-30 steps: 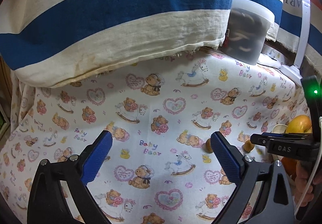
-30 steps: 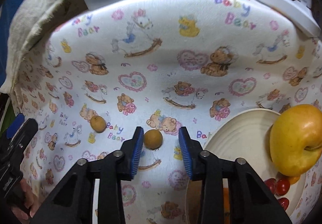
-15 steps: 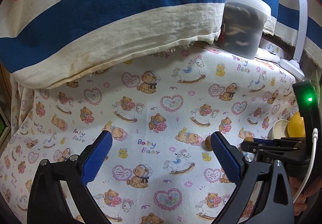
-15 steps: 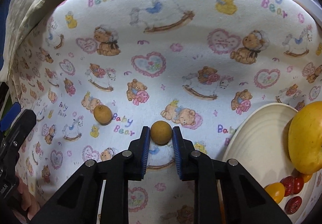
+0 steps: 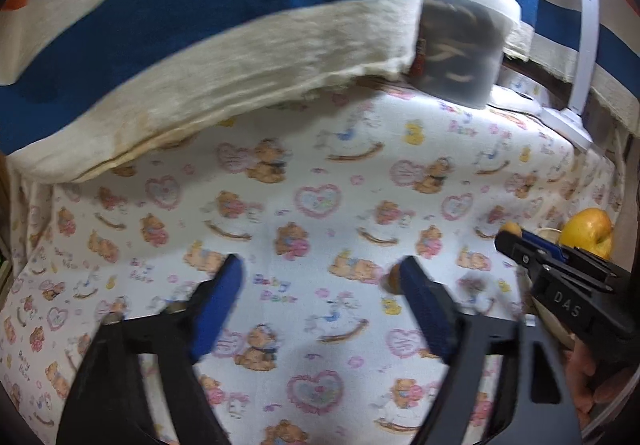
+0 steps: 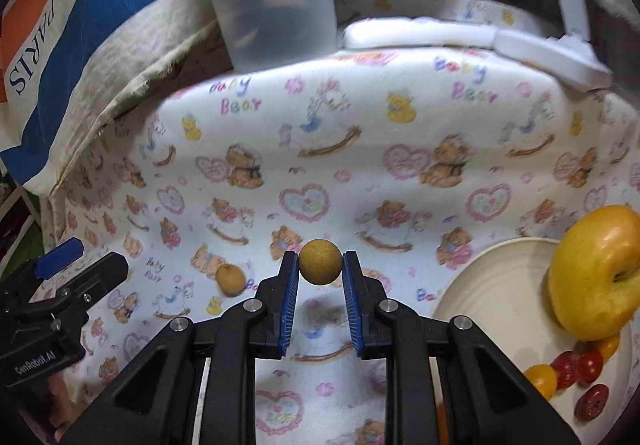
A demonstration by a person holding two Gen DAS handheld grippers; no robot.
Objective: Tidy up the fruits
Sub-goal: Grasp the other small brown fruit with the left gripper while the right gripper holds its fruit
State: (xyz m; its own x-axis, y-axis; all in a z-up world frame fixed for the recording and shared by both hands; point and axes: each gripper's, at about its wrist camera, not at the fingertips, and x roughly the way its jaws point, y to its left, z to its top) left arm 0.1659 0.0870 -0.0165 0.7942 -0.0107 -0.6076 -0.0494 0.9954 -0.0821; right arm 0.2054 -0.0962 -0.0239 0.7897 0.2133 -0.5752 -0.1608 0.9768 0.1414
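Right gripper (image 6: pixel 320 273) jaws are closed on a small round brown fruit (image 6: pixel 320 262), pinched between the tips of the blue pads (image 6: pixel 289 305). This held fruit is raised clear of the bear-print cloth (image 6: pixel 360 165); a soft shadow lies on the cloth beneath it. It is close to spherical, so no long axis or pointing direction can be read from it.

A second brown fruit (image 6: pixel 230 279) lies on the cloth to the left of the right gripper, well apart from the plate (image 6: pixel 480 285). It is slightly oval, but motion blur prevents a reading of its axis. In the left wrist view this second fruit (image 5: pixel 391 278) is mostly hidden behind the right-hand pad of the left gripper (image 5: pixel 320 273).

Left gripper jaws are closing, with only cloth between them; the fruit sits just outside the pad, not within the gap.

The plate at right carries a yellow apple (image 6: pixel 596 273), lying on its side with its stem dimple facing right, and several cherry tomatoes (image 6: pixel 568 365) in red and yellow. The frame edge cuts off the plate rim.

A lidded translucent tub (image 6: pixel 272 1) stands at the far edge of the cloth; its contents are dark and indistinct. A striped fabric bag (image 5: pixel 200 25) overhangs the cloth, cropped by the frame. The entire left wrist view is blurred.
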